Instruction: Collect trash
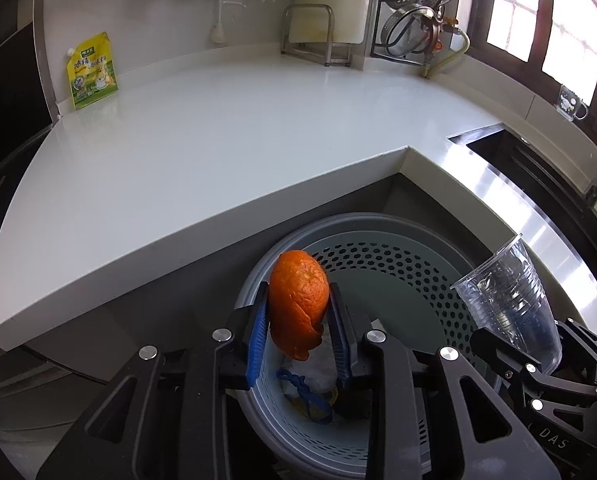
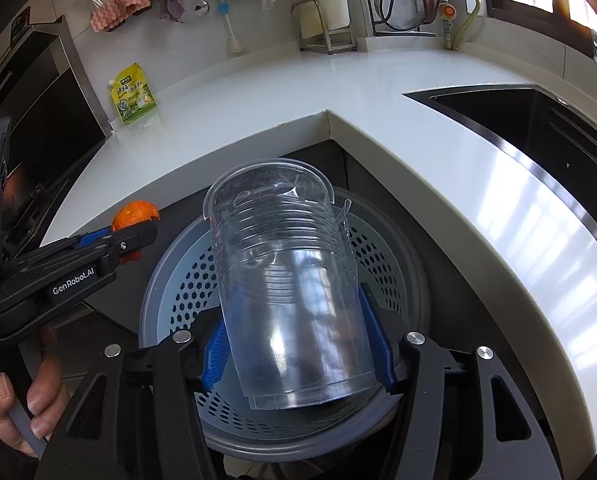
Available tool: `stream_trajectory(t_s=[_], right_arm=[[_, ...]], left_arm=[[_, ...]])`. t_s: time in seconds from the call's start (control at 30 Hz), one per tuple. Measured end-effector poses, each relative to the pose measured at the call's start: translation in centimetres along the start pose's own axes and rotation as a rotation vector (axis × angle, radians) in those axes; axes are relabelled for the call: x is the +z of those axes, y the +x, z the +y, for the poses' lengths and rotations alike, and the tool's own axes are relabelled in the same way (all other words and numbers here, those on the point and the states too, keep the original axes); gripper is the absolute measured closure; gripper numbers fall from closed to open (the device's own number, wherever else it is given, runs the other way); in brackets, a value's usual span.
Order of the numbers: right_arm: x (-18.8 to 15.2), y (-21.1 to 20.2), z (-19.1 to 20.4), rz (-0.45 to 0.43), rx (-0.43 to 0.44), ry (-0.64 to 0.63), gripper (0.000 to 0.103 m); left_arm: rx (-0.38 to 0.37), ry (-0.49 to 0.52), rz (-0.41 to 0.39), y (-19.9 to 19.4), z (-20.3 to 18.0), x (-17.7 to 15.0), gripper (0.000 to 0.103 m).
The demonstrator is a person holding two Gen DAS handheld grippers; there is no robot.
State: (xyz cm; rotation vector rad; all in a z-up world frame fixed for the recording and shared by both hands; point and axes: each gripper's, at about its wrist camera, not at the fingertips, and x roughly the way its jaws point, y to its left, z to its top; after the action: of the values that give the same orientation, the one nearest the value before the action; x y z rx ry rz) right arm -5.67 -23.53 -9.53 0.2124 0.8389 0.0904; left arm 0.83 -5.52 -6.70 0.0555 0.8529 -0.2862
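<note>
My left gripper (image 1: 298,304) is shut on an orange peel (image 1: 298,300) and holds it over the near left rim of a grey perforated trash bin (image 1: 398,280) on the floor below the counter corner. White and blue scraps lie in the bin (image 1: 310,384). My right gripper (image 2: 294,320) is shut on a clear plastic cup (image 2: 286,280), tilted with its mouth facing away, directly above the bin (image 2: 394,264). The cup also shows at the right in the left wrist view (image 1: 510,300), and the peel at the left in the right wrist view (image 2: 134,212).
A white L-shaped countertop (image 1: 218,140) wraps around the bin. A yellow-green pouch (image 1: 92,72) leans on the back wall. A dark sink (image 2: 538,128) lies at the right. A metal rack (image 1: 318,36) and hanging utensils are at the back.
</note>
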Motion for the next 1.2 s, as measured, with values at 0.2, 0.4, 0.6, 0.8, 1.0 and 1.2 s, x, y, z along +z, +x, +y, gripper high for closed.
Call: stream_trajectory(t_s=[0.2,0.4,0.6,0.8,1.0,1.2], right_arm=[[0.2,-0.8,-0.4,-0.028,-0.003,0.019,0.027],[0.4,-0.9,-0.8,-0.031,-0.003,0.037,0.026],[0.6,-0.9,-0.8,-0.027,0.01,0.049,0.026],[0.5,-0.9,-0.7,-0.026,0.008,0.053,0.026],[0.4,-0.7,-0.6,-0.023,0.012,0.053,0.027],[0.2,-0.6,-0.3,-0.018,0.013,0.048,0.027]], left_arm=[[0.022,0.005,-0.027,-0.7,0.1,-0.1,0.044],[0.034,0.004,-0.042,-1.2,0.2,0.1,0.034],[0.041,0.007,-0.045,-1.6,0.2,0.1,0.028],[0.047,0.0,-0.045,-1.7,0.4,0.0,0.023],[0.058,-0.007,-0.044,-1.7,0.7,-0.1,0.019],[0.066,-0.019,-0.049,-1.8,1.2,-0.1,0.011]])
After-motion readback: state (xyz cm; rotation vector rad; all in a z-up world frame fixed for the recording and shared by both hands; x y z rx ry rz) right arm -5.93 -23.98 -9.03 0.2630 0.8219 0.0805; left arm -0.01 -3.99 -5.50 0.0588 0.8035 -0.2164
